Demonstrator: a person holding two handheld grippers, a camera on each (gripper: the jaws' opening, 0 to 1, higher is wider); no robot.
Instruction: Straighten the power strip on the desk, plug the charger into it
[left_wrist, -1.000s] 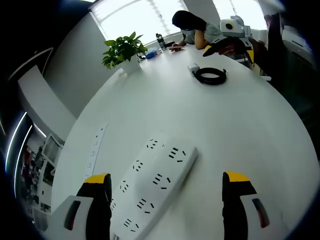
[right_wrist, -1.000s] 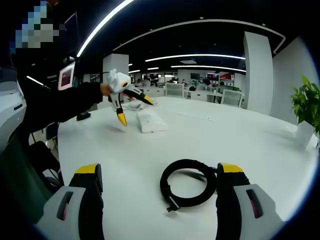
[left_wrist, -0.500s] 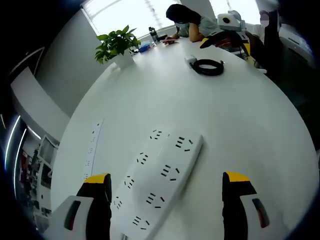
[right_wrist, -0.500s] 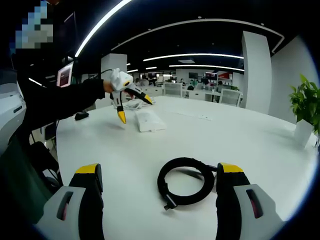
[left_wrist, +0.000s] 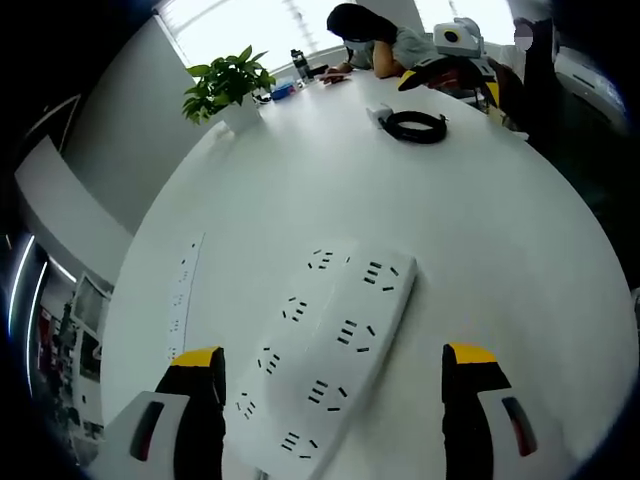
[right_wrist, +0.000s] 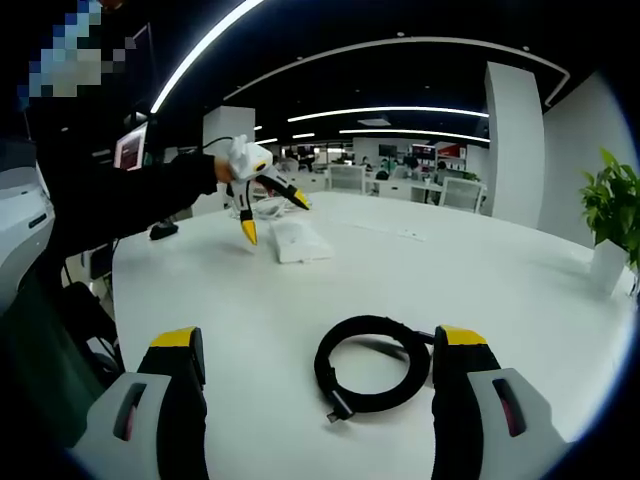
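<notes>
A white power strip (left_wrist: 325, 370) lies slantwise on the white round desk (left_wrist: 470, 240), between the open jaws of my left gripper (left_wrist: 330, 362), which hovers just over it. From the right gripper view the strip (right_wrist: 298, 241) sits far off, under the left gripper (right_wrist: 274, 217) held by a dark sleeve. A coiled black cable (right_wrist: 372, 365) lies between the jaws of my open right gripper (right_wrist: 320, 345), nothing gripped. In the left gripper view the coil (left_wrist: 413, 126) has a small white charger block (left_wrist: 378, 115) beside it, and the right gripper (left_wrist: 450, 82) stands behind them.
A potted plant (left_wrist: 225, 88) stands at the desk's far edge, with a bottle and a seated person (left_wrist: 375, 40) near it. A flat in-desk socket row (left_wrist: 183, 300) runs left of the strip. Office chairs and desks (right_wrist: 400, 185) fill the background.
My left gripper has crept forward over the power strip, so more of the strip lies between its jaws. The right gripper has barely shifted around the coil.
</notes>
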